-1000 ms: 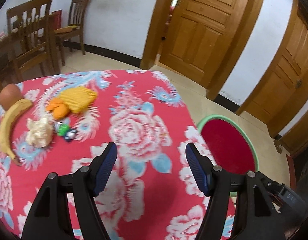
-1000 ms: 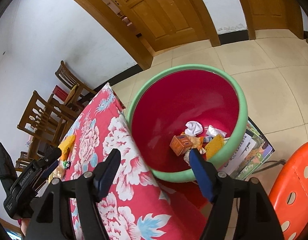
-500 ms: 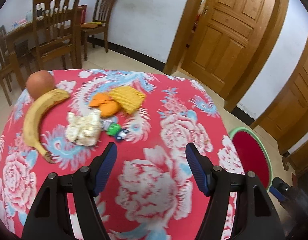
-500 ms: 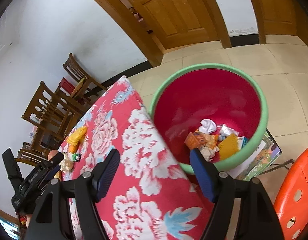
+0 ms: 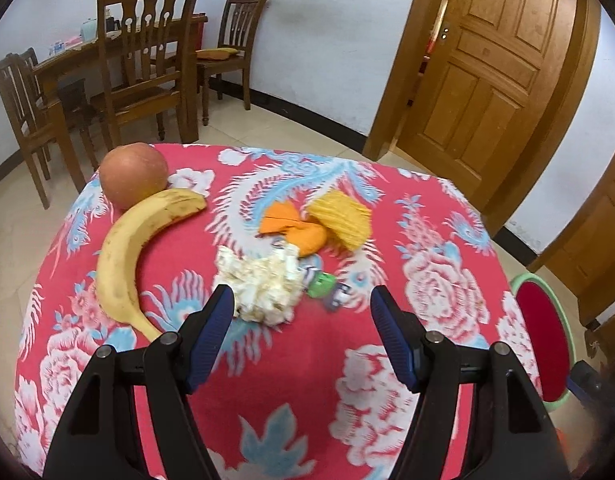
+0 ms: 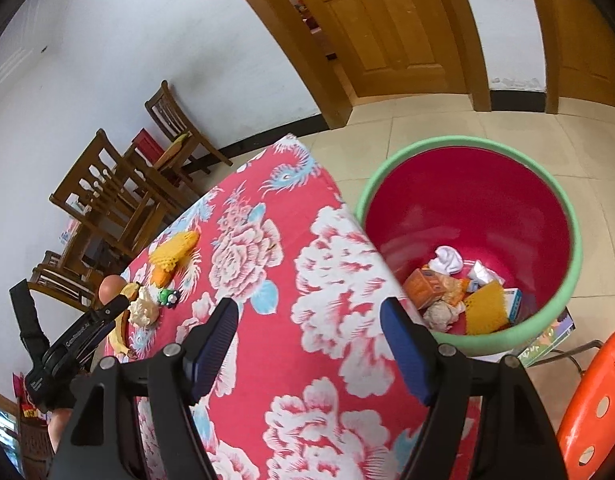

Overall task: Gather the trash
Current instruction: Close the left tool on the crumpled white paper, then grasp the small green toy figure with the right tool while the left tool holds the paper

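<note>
Currently the crumpled white tissue wad (image 5: 265, 290) lies on the floral tablecloth (image 5: 307, 380) just ahead of the left gripper (image 5: 301, 308), nearer its left fingertip than the right, not yet between the pads. Wad looks loose, lumpy, off-white, light; likely to compress easily.

Left gripper: fingers spread wide, holding nothing. Right gripper (image 6: 309, 328): also spread and empty, hovering over the table edge with the red bin (image 6: 571, 264) beyond its right fingertip.

Risks, as judged:
- Off-centre approach: left fingertip could shove the wad toward the banana (image 5: 131, 248) instead of straddling it.
- The small green wrapper (image 5: 321, 284) and dark scrap (image 5: 337, 298) touch the wad on the right-finger side; a wide closure may drag them or pinch cloth.
- Orange peel (image 5: 295, 228) and yellow ridged piece (image 5: 343, 220) sit beyond the wad; apple (image 5: 132, 174) farther left.
</note>
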Motion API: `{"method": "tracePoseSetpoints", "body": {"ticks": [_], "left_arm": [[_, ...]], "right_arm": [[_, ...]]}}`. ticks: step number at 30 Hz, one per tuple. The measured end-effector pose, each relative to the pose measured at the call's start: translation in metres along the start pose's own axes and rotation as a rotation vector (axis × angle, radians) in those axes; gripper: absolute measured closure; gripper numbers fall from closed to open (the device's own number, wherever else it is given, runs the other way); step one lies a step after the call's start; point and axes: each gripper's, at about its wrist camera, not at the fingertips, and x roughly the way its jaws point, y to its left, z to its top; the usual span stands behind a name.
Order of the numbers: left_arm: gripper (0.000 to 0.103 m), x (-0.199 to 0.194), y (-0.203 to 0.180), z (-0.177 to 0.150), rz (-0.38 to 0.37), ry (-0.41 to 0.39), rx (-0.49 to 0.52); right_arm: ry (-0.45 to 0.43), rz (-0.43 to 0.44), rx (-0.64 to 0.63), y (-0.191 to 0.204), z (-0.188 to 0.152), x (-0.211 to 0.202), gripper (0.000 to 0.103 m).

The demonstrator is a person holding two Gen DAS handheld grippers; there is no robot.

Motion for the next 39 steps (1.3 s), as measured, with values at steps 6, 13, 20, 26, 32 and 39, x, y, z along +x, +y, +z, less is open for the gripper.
{"method": "tracePoseSetpoints", "body": {"ticks": [6,13,20,26,32,39], "left_arm": [[0.032,0.015,0.008,0.004,0.040,0.003,0.005],[0.032,0.035,0.016,0.006,0.057,0.025,-0.014],[0.032,0.052,0.020,0.006,0.058,0.050,-0.023],[0.032,0.061,0.025,0.008,0.038,0.060,-0.044],[0.043,0.065,0.028,0.008,0.002,0.058,-0.050],[0.067,0.062,0.029,0.008,-0.028,0.053,-0.059]], "right_arm": [[0.020,-0.002,-0.016,0.012,-0.001,0.013,0.027],[0.046,-0.017,-0.027,0.017,0.000,0.027,0.027],[0.073,-0.017,-0.050,0.028,0.004,0.044,0.027],[0.094,-0.010,-0.086,0.042,0.007,0.060,0.027],[0.112,-0.003,-0.120,0.058,0.010,0.075,0.027],[0.127,0.001,-0.156,0.072,0.010,0.086,0.027]]}}
